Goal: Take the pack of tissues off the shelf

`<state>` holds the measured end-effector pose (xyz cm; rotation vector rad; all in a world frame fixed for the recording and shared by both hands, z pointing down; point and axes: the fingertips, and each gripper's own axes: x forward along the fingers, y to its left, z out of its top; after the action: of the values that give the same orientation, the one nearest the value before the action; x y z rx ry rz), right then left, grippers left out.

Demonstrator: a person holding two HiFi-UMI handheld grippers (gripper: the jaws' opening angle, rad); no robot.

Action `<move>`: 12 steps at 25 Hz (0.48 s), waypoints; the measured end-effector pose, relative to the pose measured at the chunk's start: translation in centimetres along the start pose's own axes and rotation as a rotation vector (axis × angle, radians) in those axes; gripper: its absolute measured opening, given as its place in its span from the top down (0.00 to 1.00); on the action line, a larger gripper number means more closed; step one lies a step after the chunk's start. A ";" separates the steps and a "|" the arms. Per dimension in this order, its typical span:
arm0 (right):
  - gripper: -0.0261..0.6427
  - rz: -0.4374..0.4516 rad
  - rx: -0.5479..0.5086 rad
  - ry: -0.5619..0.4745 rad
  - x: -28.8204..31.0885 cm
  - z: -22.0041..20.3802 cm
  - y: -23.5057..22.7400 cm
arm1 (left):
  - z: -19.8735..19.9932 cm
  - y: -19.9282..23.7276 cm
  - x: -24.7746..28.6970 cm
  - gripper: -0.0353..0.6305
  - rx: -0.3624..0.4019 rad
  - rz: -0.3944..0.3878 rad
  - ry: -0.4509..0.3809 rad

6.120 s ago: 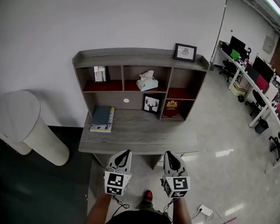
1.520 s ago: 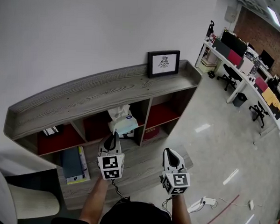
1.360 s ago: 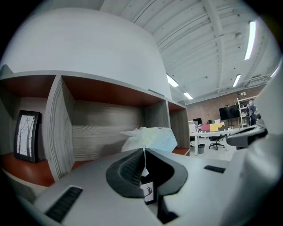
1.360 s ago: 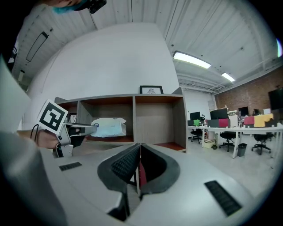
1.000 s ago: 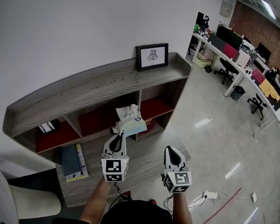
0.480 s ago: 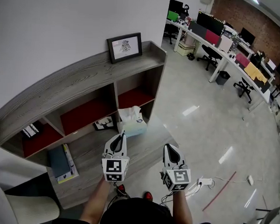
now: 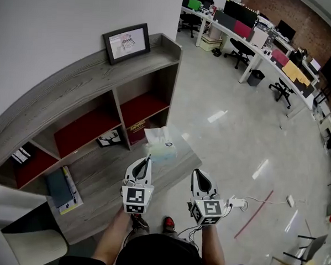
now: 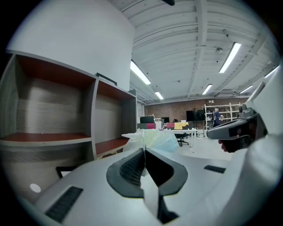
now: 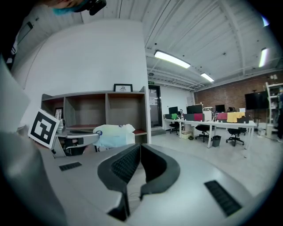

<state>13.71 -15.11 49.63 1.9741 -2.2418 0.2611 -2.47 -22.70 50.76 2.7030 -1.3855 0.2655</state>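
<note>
Left gripper has its jaws pinched shut on the near end of a pale blue-green soft plastic pack of tissues. The pack hangs in the air above the right end of the grey wood bench, clear of the grey wood shelf with red-lined compartments. Its long axis lies roughly level, continuing the line of the gripper away from the person, and its crumpled white tissue tuft faces up. Right gripper hovers alongside, jaws pressed together and empty.
</note>
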 end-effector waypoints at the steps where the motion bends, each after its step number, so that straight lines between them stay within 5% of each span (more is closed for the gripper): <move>1: 0.92 -0.001 0.005 0.008 0.0 -0.4 -0.3 | -0.5 -0.4 0.3 0.93 -0.004 -0.007 0.010; 12: 0.92 0.027 0.038 0.111 0.6 -6.7 -2.0 | -7.2 -3.1 2.4 0.93 -0.047 -0.023 0.102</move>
<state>15.57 -14.49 56.33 1.8990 -2.2107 0.4098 0.61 -21.64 58.33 2.6258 -1.3158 0.3589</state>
